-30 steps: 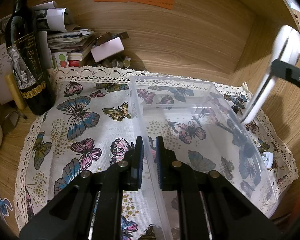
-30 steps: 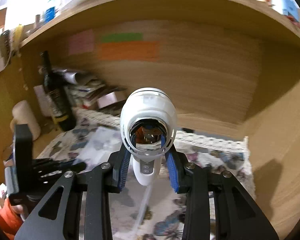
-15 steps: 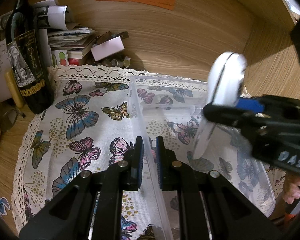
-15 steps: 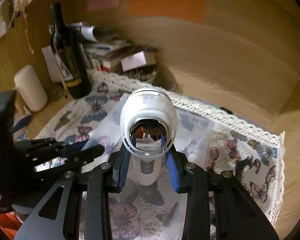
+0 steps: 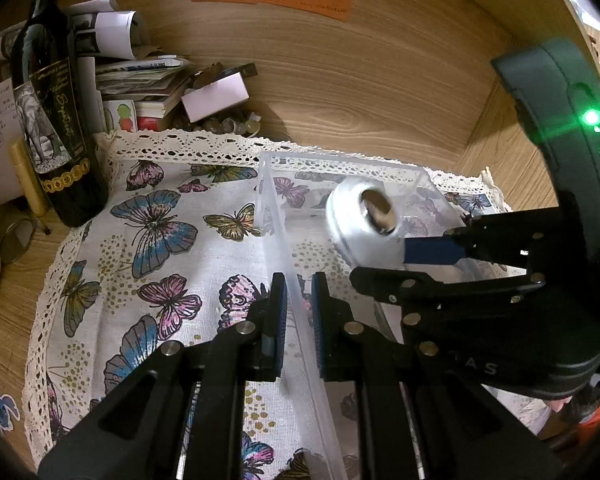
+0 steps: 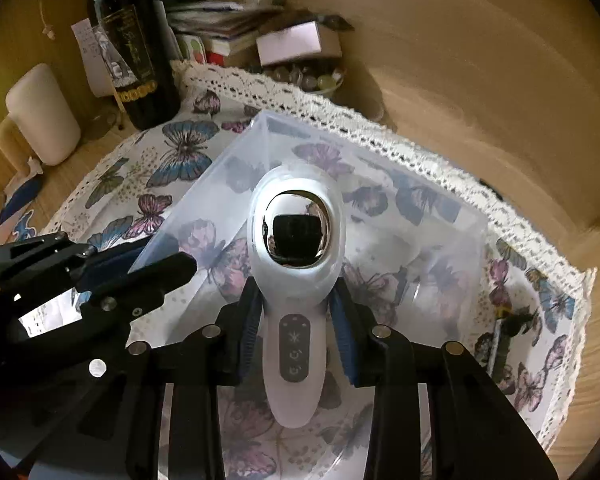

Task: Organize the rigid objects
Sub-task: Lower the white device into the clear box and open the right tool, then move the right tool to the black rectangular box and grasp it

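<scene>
Wood-grain alcove, butterfly-print lace cloth (image 5: pixel 148 240), left tongs (image 5: pixel 299 312) pinching clear bin (image 5: pixel 340 164) wall, right tongs (image 6: pixel 298 320) clasping glossy white device (image 6: pixel 296 280)

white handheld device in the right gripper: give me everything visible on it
The white handheld device looks like glossy plastic: a bulbous head with a mirror-like chrome disc set in a dark recess, tapering to a slim handle bearing a grey panel with three small icons. The right gripper clamps it at the neck, blue pads on both sides. It hangs head-forward over the clear plastic box; whether it touches the box cannot be told.
</scene>
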Motion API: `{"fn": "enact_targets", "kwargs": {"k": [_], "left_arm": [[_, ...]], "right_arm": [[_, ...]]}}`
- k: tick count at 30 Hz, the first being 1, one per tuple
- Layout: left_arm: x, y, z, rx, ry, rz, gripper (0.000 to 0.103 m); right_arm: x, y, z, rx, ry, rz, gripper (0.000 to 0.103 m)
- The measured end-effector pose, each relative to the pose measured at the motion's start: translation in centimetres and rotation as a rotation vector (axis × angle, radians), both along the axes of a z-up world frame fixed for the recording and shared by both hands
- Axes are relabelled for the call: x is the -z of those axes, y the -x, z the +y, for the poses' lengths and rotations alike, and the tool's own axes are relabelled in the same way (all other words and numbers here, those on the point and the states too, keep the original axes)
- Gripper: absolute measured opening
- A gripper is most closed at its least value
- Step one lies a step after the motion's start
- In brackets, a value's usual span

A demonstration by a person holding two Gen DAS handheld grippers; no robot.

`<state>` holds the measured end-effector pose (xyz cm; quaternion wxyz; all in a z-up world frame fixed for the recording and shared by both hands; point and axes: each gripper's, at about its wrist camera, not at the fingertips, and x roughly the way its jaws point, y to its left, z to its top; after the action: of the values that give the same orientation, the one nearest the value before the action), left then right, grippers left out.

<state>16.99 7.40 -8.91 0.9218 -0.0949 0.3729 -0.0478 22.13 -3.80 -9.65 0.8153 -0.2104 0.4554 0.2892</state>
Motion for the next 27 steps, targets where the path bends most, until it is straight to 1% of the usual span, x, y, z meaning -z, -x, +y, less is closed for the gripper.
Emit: {"fn": "enact_targets", "kwargs": {"k": [2,10,13,16,21,24,27], "left_arm": [[0.0,0.0,0.1,0.0,0.0,0.0,0.012],[-0.2,0.3,0.1,0.0,0.004,-0.001,0.012],[-0.2,0.3,0.0,-0.002,-0.001,0.0,0.012],[-0.2,0.3,0.0,-0.003,-0.006,0.002,0.012],[-0.1,0.2,-0.1,-0.004,-0.015,0.005,0.012],[-0.1,0.0,-0.1,-0.005,-0.021,0.009,0.011],[0.0,0.0,-0.1,-0.003,-0.025,0.012,0.011]], "right_arm": [[-0.1,0.0,-0.2,0.007,-0.004,0.001,0.033],[-1.9,0.8,-1.3,0.022,-0.015,-0.083,0.033],[-3.0,1.1,-2.3,0.039,-0.045,-0.109,0.033],[-4.4,1.6,-3.5,0.064,-0.07,-0.155,0.034],[-6.9,2.8,-6.9,0.135,-0.135,-0.247,0.049],[-8.0,3.3,-9.5,0.195,-0.157,-0.302,0.053],[-8.3,3.4,-11.7,0.253,-0.149,-0.336,0.056]]}}
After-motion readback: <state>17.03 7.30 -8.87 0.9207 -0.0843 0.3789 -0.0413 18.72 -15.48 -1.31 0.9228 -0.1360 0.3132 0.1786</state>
